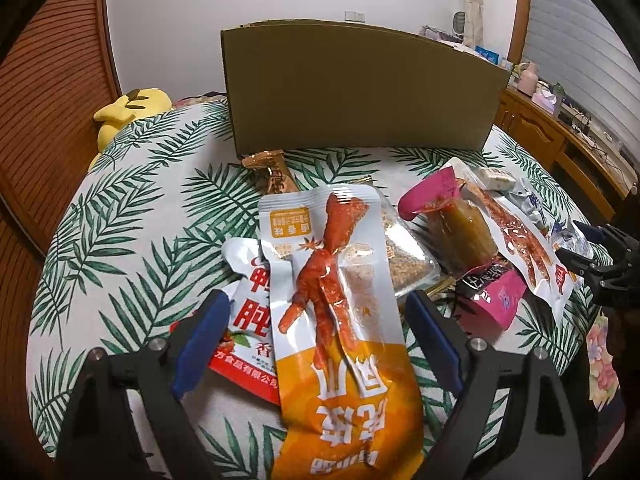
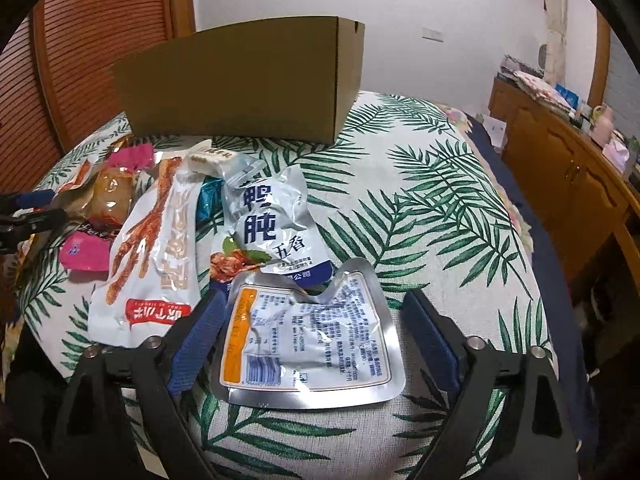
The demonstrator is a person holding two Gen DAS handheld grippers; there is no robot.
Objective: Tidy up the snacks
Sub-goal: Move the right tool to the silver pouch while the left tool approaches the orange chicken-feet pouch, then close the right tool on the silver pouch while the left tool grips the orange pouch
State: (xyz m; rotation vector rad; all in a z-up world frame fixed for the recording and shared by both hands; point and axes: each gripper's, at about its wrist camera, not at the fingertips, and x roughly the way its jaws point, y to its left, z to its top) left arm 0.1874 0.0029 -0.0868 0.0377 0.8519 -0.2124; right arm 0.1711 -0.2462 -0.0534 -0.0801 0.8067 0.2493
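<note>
Pick-up step, by my read. Left gripper (image 1: 316, 344) is hanging wide open w/ the orange-and-white chicken-foot foil pouch (image 1: 340, 320) lying between its fingers; right gripper (image 2: 312, 344), also wide open & holding nothing, is straddling the silver foil packet (image 2: 308, 340). Next: close, carry to the brown cardboard box (image 1: 360, 88) behind the pile.

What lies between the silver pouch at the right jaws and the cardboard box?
In the right wrist view: the blue duck gizzard packet, then bare leaf-print cloth.

Snack packets (image 1: 340, 300) piled mid-bed (image 1: 132, 208); cardboard box (image 1: 360, 88) stands behind them; plush toy (image 1: 128, 112) at bed's far-left edge.
</note>
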